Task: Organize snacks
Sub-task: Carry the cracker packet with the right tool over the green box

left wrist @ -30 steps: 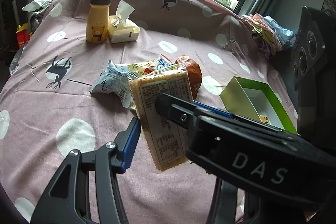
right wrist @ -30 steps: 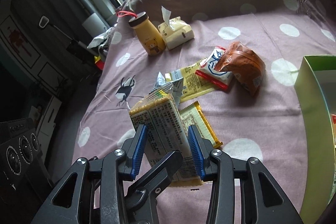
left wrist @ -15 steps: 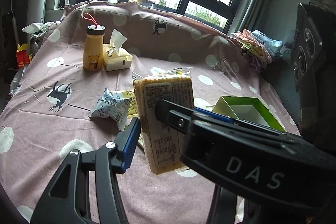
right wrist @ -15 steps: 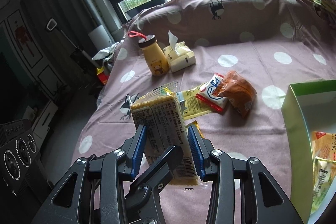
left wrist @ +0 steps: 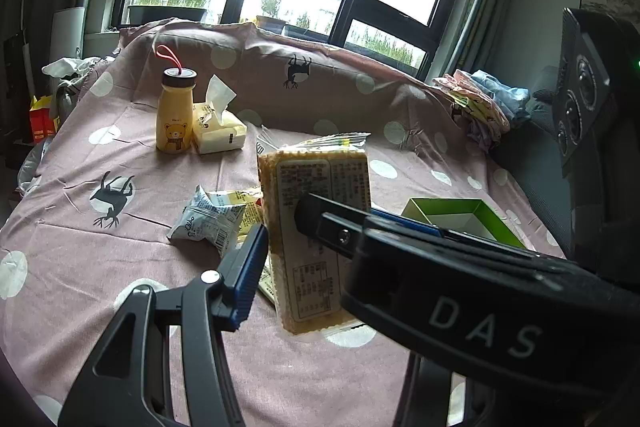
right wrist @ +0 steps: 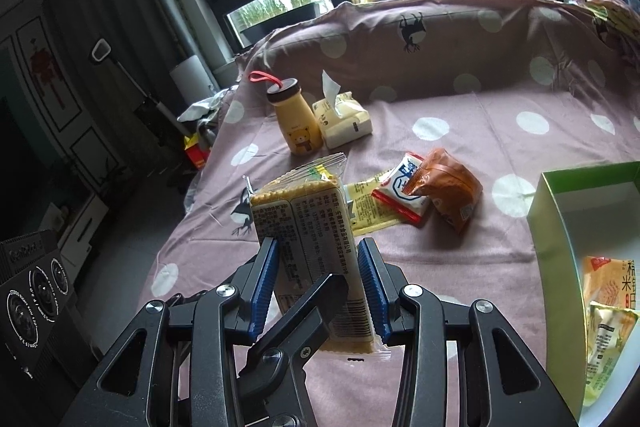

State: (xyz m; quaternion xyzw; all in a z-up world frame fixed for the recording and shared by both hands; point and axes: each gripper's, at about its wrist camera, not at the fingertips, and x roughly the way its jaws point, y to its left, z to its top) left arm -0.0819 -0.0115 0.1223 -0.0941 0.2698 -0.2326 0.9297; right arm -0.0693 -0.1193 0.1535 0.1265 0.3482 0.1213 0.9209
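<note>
My right gripper (right wrist: 322, 283) is shut on a clear-wrapped cracker pack (right wrist: 308, 239) and holds it upright above the bed. The same cracker pack (left wrist: 320, 227) fills the middle of the left wrist view. My left gripper (left wrist: 280, 227) is open around the pack, one blue pad (left wrist: 250, 273) left of it, and the right gripper's finger crosses in front. A green box (right wrist: 560, 223) at the right holds several yellow snack packs (right wrist: 608, 315). On the cloth lie an orange bag (right wrist: 450, 193), a red-white pack (right wrist: 402, 197), a yellow pack (right wrist: 366, 205) and a silver pack (left wrist: 208, 223).
A yellow bear bottle (right wrist: 298, 125) and a tissue pack (right wrist: 346, 121) stand at the back of the polka-dot cloth (right wrist: 460, 107). Folded clothes (left wrist: 480, 103) lie at the right edge. The bed's left edge drops to the floor, with clutter (right wrist: 196, 151) beside it.
The right gripper has lifted the cracker pack higher off the cloth and tilted it upright. The left gripper rose with it and stays open beside it.
</note>
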